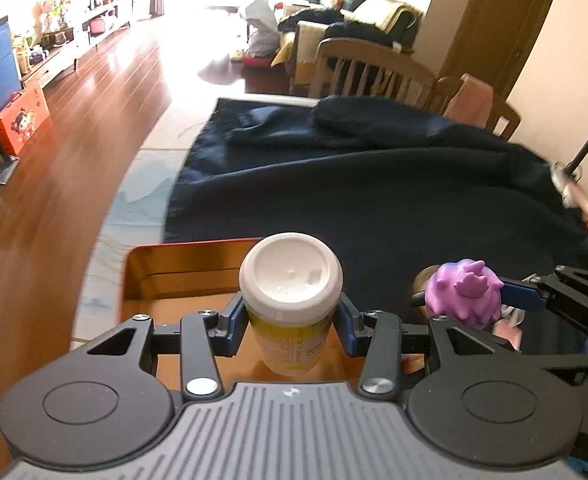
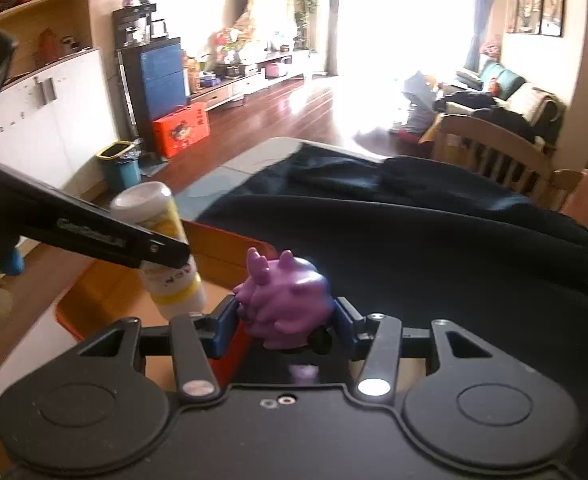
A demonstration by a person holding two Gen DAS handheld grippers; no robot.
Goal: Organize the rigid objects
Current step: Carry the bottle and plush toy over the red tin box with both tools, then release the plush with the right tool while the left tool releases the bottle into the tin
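The left hand-held gripper (image 1: 291,322), nearest the left wrist camera, is pinching the bottle (image 1: 290,304) at mid-body, one blue pad pressing each side. The bottle is standing upright over the orange tray (image 1: 181,276), with its white cap uppermost; whether its base is touching the tray floor cannot be told. The right wrist view is showing the same bottle (image 2: 161,248) leaning slightly, an effect likely owed to the fisheye lens.

Handling, largest to smallest:

1. Desk (image 1: 105,248): it is carrying a dark blue cloth (image 1: 374,200), loosely wrinkled, lying just beside the tray. The cloth is soft and is likely to drag if an object is slid across it.

2. Tray: it is appearing rigid, with a raised rim and a glossy floor that is probably slippery.

3. Bottle: it is appearing to be stiff plastic, smooth and round, probably light. The mid-body grip is suiting it; the cap rim is the riskier hold.

4. Purple toy (image 2: 285,304): the right hand-held gripper (image 2: 285,326) is clamping it across its bumpy body, above the cloth at the tray's near edge. It is looking small, light and firm. The horns are offering poor purchase, so the rounded flanks are the better hold.
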